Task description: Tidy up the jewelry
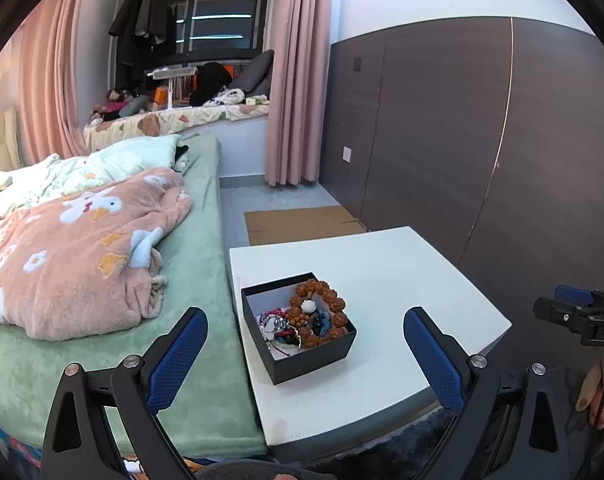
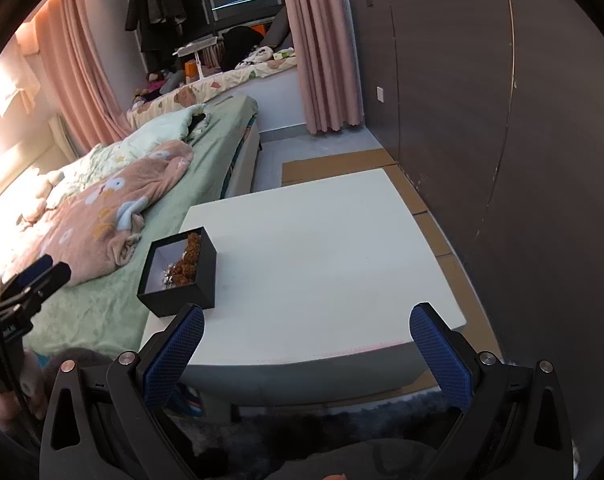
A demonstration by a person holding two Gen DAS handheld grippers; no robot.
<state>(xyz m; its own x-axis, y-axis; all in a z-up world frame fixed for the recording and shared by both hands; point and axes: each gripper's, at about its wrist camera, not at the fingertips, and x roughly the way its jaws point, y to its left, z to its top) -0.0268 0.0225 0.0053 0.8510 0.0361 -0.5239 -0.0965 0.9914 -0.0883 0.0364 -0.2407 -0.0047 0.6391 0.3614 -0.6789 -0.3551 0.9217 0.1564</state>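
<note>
The box (image 1: 298,326) sits on the table (image 1: 402,280), near its left edge, with beads (image 1: 318,312) and other jewelry heaped inside (mostly toward the right wall). The bed (image 1: 198,280) runs along the table's left side, a blanket (image 1: 74,248) on it. Cardboard (image 1: 298,224) lies behind the table.

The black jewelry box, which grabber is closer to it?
Left, probably. The left gripper hangs open right before the black jewelry box; the right gripper, also open, sits off to the box's right.
</note>
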